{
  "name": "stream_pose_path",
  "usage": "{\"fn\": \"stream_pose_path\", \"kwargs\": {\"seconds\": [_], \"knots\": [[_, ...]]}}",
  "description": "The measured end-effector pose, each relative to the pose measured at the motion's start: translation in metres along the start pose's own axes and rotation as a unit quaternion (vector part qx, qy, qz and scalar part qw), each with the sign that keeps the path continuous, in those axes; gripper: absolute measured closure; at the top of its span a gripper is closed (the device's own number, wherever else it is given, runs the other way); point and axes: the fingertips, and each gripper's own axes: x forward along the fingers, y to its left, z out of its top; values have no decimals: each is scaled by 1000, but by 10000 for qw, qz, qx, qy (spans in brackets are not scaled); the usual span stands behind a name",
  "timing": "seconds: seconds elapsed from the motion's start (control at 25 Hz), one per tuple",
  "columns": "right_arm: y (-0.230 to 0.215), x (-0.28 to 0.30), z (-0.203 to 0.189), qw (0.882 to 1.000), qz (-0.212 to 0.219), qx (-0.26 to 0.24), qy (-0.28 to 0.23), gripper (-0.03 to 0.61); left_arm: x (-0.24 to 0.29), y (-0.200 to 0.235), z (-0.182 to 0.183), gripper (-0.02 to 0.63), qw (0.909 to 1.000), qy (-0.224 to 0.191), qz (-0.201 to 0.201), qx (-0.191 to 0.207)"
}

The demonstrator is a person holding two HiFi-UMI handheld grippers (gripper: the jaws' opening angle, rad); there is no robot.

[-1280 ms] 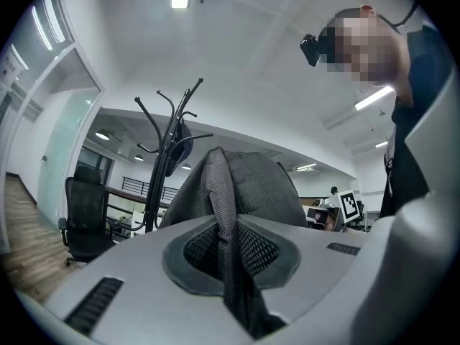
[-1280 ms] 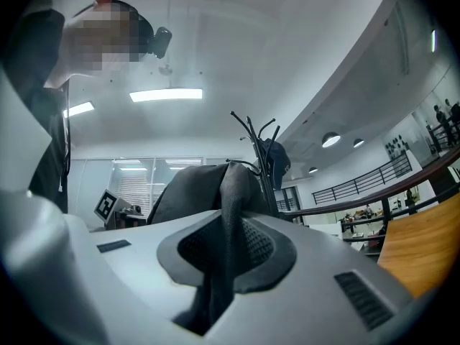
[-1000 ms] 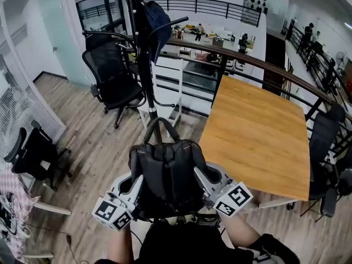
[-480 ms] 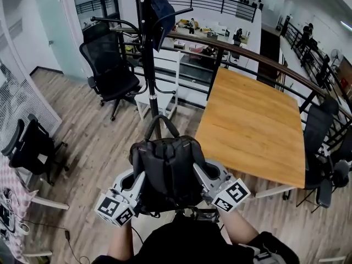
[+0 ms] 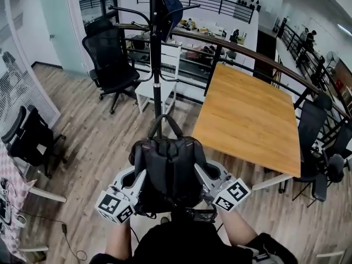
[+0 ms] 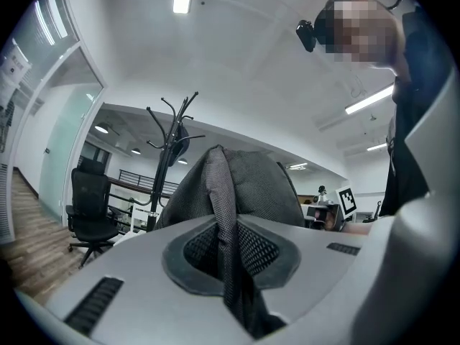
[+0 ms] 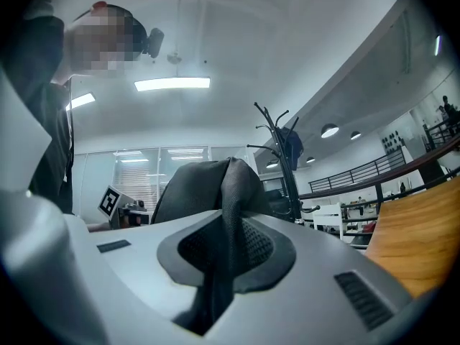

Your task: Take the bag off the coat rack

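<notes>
Bag [image 5: 168, 172]: black padded woven mesh, rounded, with a loop handle on top; lower centre, well below the rack's hooks.
Left gripper [image 5: 137, 181]: jaws nearly together, pinching a fold of fabric on the bag's left side.
Right gripper [image 5: 202, 179]: jaws likewise clamped on fabric on the bag's right side.
Coat rack [image 5: 156, 65]: thin black pole with curved hooks, upper centre; a dark item [image 5: 171, 7] hangs on it.
Table [image 5: 247, 120]: smooth orange wood, at right.

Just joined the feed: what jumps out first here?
The black bag sits low in the head view's centre, pinched at its sides by the left tongs and right tongs, off the hooks. Behind it stands the black coat rack, with a dark blue item hanging near its top. A wooden table is to the right.
</notes>
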Motion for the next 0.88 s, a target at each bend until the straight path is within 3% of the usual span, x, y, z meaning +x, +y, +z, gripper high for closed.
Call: {"fn": "stream_pose_path", "kwargs": {"seconds": [0.32, 0.88], "knots": [[36, -16, -19, 9989, 28, 466, 88, 523, -41, -12, -15, 568, 9999, 33, -7, -125], [38, -28, -28, 9989, 182, 323, 294, 525, -51, -30, -26, 569, 9992, 35, 344, -183]]}}
